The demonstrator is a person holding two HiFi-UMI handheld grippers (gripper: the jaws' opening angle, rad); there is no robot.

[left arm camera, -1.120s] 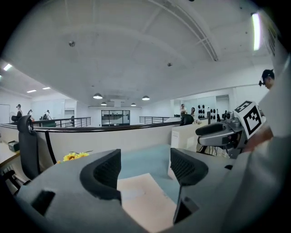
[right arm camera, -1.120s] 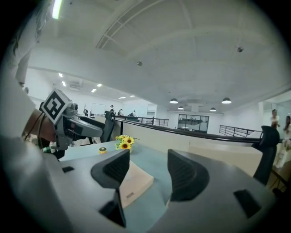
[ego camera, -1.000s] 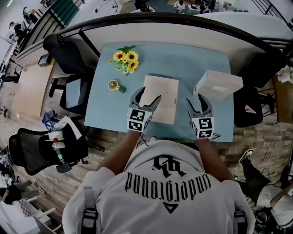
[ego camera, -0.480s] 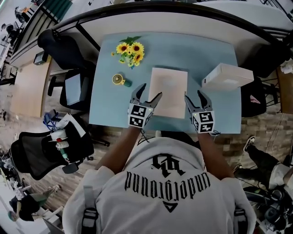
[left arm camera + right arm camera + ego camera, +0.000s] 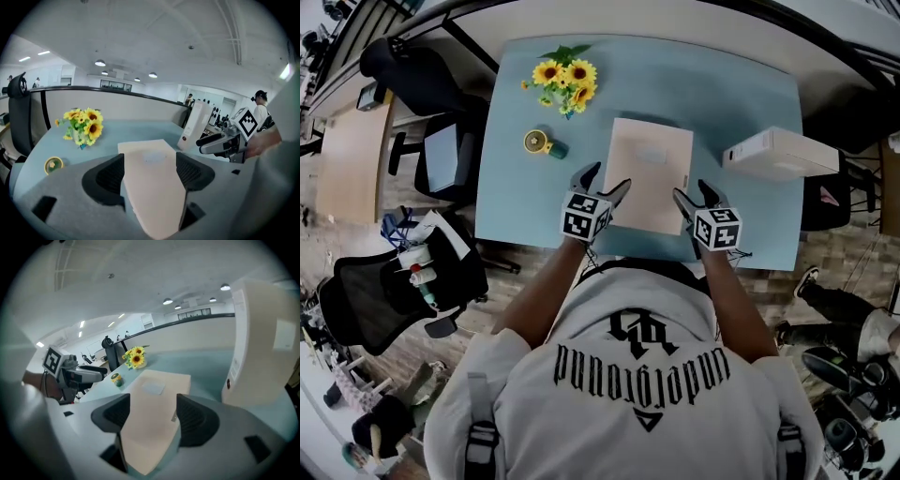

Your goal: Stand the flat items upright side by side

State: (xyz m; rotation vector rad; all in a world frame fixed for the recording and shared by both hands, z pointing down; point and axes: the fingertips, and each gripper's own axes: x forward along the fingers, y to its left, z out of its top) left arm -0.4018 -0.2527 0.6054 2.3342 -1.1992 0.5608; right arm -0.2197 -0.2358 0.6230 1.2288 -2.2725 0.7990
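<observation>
A flat beige item (image 5: 649, 173) lies on the light blue table (image 5: 750, 225). A white box (image 5: 780, 155) lies to its right. My left gripper (image 5: 603, 183) is open at the beige item's near left corner. In the left gripper view the beige item (image 5: 152, 187) shows in the gap between the left gripper's (image 5: 150, 171) jaws, untouched by the pads. My right gripper (image 5: 694, 194) is at the near right corner; its jaws have just been opening. In the right gripper view the beige item (image 5: 154, 418) lies in the right gripper's (image 5: 152, 416) gap, not pressed.
A bunch of sunflowers (image 5: 565, 75) and a small yellow round object (image 5: 539, 142) sit at the table's far left. Office chairs (image 5: 403, 300) stand on the floor to the left. A curved partition (image 5: 112, 101) closes off the far side of the table.
Both grippers have come down and forward to the near corners of the beige item. The right jaws stand wider apart than before.
</observation>
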